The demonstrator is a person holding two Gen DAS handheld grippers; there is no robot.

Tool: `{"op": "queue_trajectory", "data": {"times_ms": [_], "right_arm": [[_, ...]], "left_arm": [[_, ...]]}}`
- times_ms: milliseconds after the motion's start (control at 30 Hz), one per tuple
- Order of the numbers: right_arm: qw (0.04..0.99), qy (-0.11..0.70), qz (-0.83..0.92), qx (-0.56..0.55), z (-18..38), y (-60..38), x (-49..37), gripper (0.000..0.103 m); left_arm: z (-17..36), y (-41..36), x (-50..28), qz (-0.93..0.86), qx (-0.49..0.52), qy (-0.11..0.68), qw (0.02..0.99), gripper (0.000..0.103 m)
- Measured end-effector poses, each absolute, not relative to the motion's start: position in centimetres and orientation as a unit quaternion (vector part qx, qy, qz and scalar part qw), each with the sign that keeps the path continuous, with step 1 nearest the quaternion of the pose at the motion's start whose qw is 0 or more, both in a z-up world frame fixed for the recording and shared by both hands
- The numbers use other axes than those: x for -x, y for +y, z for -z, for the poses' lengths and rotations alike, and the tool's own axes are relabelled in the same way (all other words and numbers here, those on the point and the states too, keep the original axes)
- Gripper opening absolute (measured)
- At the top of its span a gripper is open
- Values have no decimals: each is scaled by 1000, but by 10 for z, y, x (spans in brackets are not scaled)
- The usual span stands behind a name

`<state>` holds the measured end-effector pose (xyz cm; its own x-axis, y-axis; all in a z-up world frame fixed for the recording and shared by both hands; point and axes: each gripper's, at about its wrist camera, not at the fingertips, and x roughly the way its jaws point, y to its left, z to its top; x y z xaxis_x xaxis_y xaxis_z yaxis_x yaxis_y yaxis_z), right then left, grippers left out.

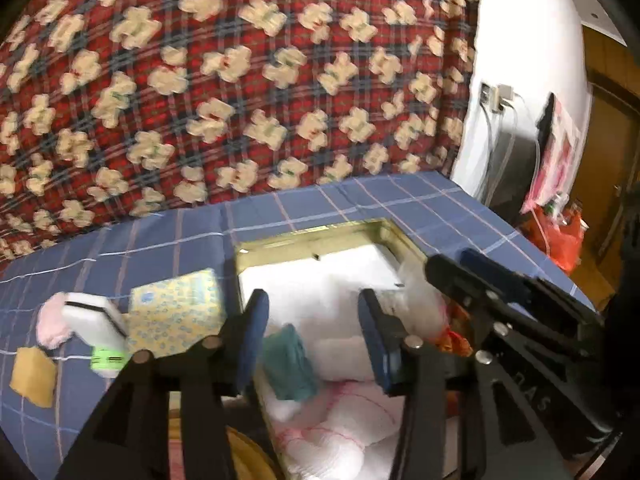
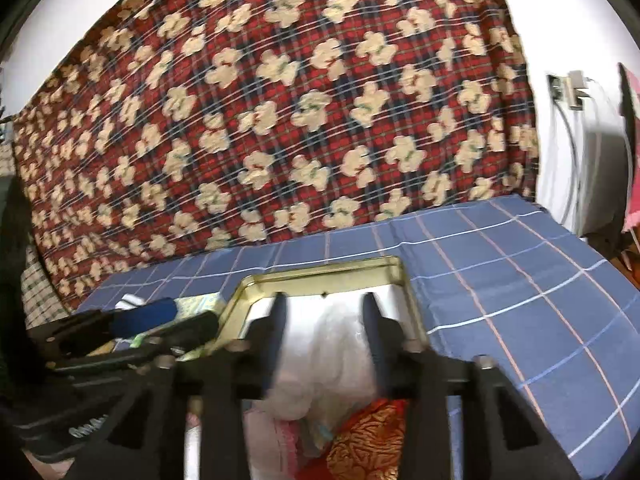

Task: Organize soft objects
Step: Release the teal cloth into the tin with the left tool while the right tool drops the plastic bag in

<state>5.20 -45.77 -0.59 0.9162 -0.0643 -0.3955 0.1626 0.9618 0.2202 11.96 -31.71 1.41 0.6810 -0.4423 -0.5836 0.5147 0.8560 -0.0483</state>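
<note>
A gold-rimmed metal tin [image 1: 312, 234] sits on the blue checked bedsheet [image 1: 160, 240]. It holds white soft items [image 1: 340, 420], a teal cloth [image 1: 288, 364] and a red-gold patterned cloth [image 2: 368, 436]. My left gripper [image 1: 312, 332] is open and empty over the tin's near part. My right gripper [image 2: 324, 336] is open over the tin [image 2: 320, 270], with a white translucent bag [image 2: 332, 344] between its fingers, not clamped. The right gripper also shows in the left wrist view [image 1: 492, 280]. The left gripper also shows in the right wrist view [image 2: 132, 324].
Left of the tin lie a yellow patterned tissue pack [image 1: 176, 312], a white-and-green device [image 1: 100, 332], a pink fluffy item [image 1: 52, 320] and a tan sponge [image 1: 32, 376]. A red plaid bear-print quilt [image 1: 240, 80] rises behind. The bed edge and red bags [image 1: 560, 236] are at right.
</note>
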Motion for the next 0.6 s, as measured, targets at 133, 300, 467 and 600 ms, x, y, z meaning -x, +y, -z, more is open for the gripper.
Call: {"op": "queue_trajectory", "data": {"times_ms": [133, 300, 467, 600], "right_arm": [[973, 180, 58, -134, 4, -459, -47, 63], [976, 169, 50, -129, 0, -450, -44, 64], [977, 169, 43, -122, 1, -437, -47, 69], [979, 166, 37, -117, 2, -426, -47, 72]], "left_arm": [[-22, -308, -116, 262, -53, 291, 919, 50], [-33, -290, -104, 251, -43, 264, 930, 60], [-45, -266, -98, 231, -32, 236, 943, 69], [-49, -248, -101, 219, -21, 232, 947, 69]]}}
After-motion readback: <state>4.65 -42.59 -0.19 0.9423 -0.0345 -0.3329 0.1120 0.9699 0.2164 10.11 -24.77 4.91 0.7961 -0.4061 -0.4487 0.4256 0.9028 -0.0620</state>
